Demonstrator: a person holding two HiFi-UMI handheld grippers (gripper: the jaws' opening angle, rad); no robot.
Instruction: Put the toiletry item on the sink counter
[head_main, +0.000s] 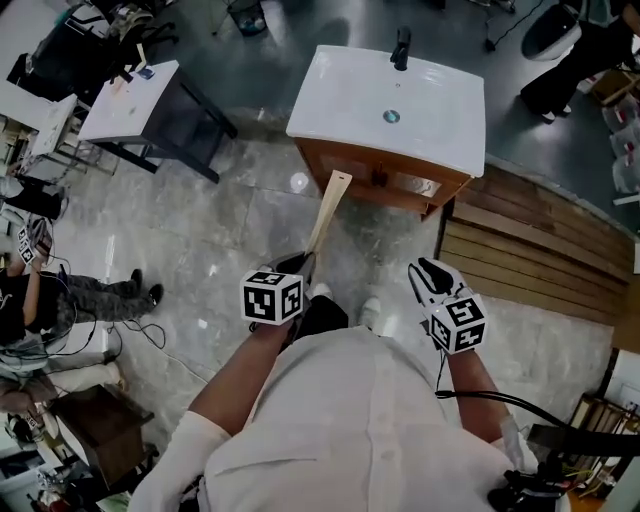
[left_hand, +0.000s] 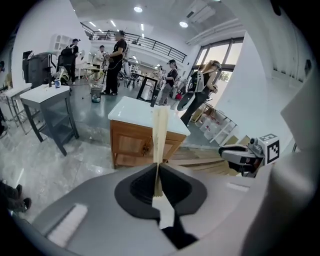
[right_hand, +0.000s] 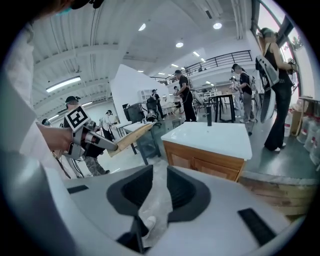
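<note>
Left gripper (head_main: 304, 264) clamps the long beige toiletry box (head_main: 328, 210); right gripper (head_main: 424, 270) jaws apart

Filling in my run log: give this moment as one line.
left gripper: shut on long pale box | right gripper: open, empty | sink counter: ahead, box not yet on it

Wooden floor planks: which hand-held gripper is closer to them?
Right. The right hand-held gripper hovers just beside the planks; the left hand-held gripper, holding a long box, is farther off.

Bright ceiling lights (left_hand: 137, 9), floor (head_main: 298, 182) glare, fisheye-warped edges, dark vignetted corners
</note>
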